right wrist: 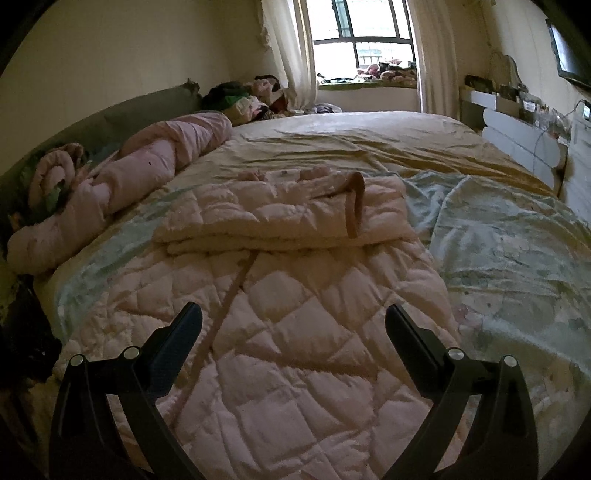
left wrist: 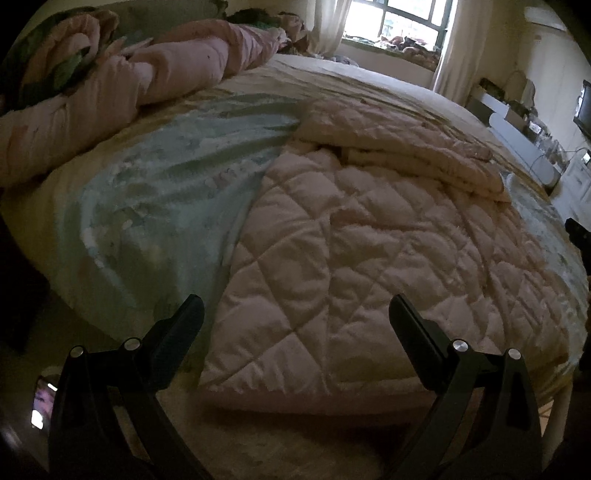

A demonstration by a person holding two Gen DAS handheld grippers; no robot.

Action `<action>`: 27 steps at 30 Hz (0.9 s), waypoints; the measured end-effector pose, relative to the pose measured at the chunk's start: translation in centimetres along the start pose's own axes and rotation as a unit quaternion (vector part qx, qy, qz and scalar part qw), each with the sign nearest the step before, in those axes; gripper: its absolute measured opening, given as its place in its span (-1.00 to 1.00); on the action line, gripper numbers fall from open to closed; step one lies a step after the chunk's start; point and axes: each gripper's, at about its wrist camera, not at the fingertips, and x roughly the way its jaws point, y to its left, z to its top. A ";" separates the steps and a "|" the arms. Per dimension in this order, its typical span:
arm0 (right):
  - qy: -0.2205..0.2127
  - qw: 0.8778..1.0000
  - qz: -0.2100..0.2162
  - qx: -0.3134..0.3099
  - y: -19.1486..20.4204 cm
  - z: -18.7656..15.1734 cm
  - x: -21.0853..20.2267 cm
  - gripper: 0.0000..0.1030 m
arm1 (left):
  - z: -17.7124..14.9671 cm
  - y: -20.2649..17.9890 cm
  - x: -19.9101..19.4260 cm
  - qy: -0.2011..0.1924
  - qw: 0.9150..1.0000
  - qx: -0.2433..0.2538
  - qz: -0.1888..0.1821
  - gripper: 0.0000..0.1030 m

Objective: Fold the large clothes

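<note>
A pale pink quilted garment [left wrist: 351, 266] lies spread on the bed, its far part folded over into a thick band [left wrist: 402, 147]. In the right wrist view the same garment [right wrist: 295, 332] shows the folded band [right wrist: 280, 221] with a tan strap [right wrist: 356, 206] lying over it and a thin belt [right wrist: 225, 314] running down the quilt. My left gripper [left wrist: 295, 314] is open and empty above the garment's near left corner. My right gripper [right wrist: 293, 319] is open and empty above the near half of the garment.
The bed [right wrist: 369, 136] has a yellow sheet and a light blue printed cover [left wrist: 166, 184]. A rolled pink duvet [left wrist: 110, 96] lies along the headboard side. White drawers [right wrist: 517, 136] with clutter stand by the far right edge. A window [right wrist: 362, 33] with curtains is behind.
</note>
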 end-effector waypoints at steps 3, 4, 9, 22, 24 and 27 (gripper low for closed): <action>0.006 1.000 -0.004 -0.004 -0.3 -0.6 0.0 0.92 | -0.6 0.7 0.6 0.010 1.000 -0.009 0.004 0.82; 0.008 1.000 -0.005 -0.004 -0.4 -0.7 0.0 0.92 | -0.8 0.9 0.7 0.013 1.000 -0.011 0.003 0.82; 0.014 1.000 -0.010 -0.001 -1.2 -1.1 0.1 0.92 | -1.4 2.2 1.4 0.027 0.999 -0.026 0.002 0.82; 0.038 0.999 -0.030 0.004 -3.4 -2.2 0.5 0.92 | -2.8 4.3 2.4 0.043 0.996 -0.059 -0.045 0.81; 0.043 0.999 -0.033 0.001 -3.6 -2.4 0.6 0.92 | -2.9 4.3 2.3 0.037 0.996 -0.061 -0.052 0.61; 0.047 0.998 -0.037 0.004 -4.0 -2.7 0.5 0.92 | -3.0 4.4 2.4 0.037 0.996 -0.063 -0.054 0.10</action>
